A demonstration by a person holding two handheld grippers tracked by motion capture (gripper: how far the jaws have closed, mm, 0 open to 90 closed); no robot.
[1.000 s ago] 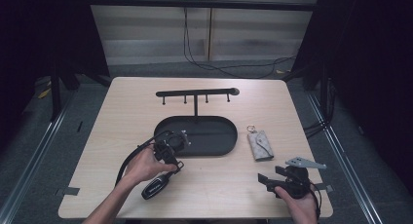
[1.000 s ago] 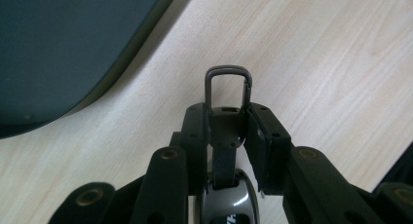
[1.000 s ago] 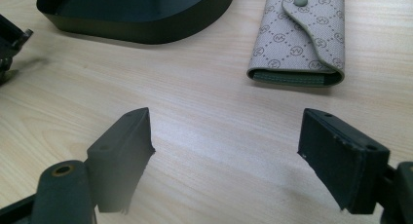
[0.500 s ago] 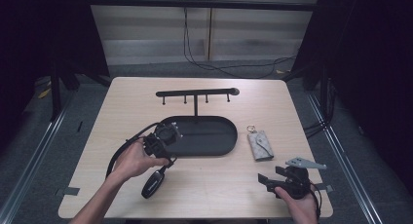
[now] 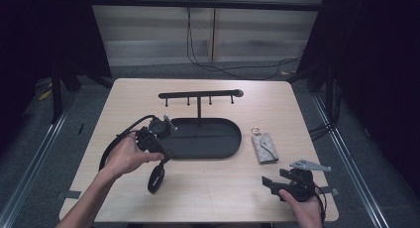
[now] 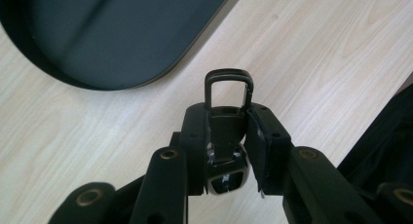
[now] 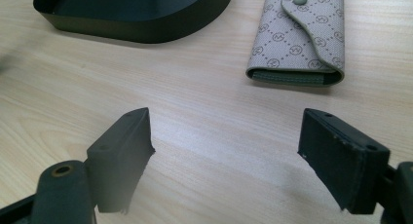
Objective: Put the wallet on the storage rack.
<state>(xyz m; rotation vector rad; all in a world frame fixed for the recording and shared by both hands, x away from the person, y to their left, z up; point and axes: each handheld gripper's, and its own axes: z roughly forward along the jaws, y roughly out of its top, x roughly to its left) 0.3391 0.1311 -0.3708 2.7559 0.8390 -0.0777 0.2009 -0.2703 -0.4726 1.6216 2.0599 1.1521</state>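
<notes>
Fob [image 6: 225, 124] sits clamped between my left gripper's [image 5: 157, 134] jaws, loop end pointing away from me, held above the wood just near-left of the tray [image 5: 218, 151]. Its body [image 5: 156, 178] hangs below my hand in the high view. I judge the step to be carrying it to the rack [image 5: 199, 95] behind the tray, so I should keep the squeeze firm and the loop level enough to meet a peg. The tray's rim lies close on the far side, and the rack's post stands just past it. My right gripper [image 7: 226, 158] rests at the near right with jaws apart and empty, the pouch [image 7: 299, 36] just beyond. Bare table lies between both hands.
</notes>
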